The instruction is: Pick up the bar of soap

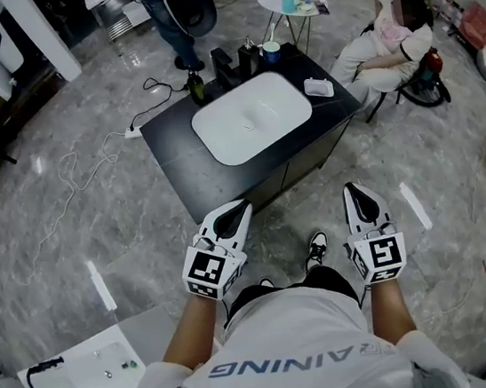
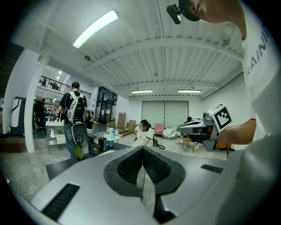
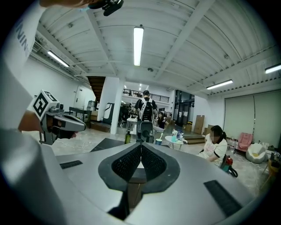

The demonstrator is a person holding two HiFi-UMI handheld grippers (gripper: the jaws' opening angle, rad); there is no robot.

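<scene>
The white bar of soap [image 1: 319,87] lies in a small dish on the right end of a black counter [image 1: 168,136], beside a white sink basin [image 1: 252,116]. Both grippers hang close to my body, well short of the counter and pointing toward it. My left gripper [image 1: 243,205] is shut with nothing between its jaws, which meet in the left gripper view [image 2: 142,149]. My right gripper [image 1: 350,186] is also shut and empty, its jaws pressed together in the right gripper view [image 3: 141,146]. Neither gripper view shows the soap.
A green bottle [image 1: 197,87], a black faucet [image 1: 229,65] and a blue cup [image 1: 270,50] stand along the counter's far edge. A person sits on a chair [image 1: 384,48] at the right, another stands beyond [image 1: 169,20]. A cable [image 1: 87,166] lies on the floor at left.
</scene>
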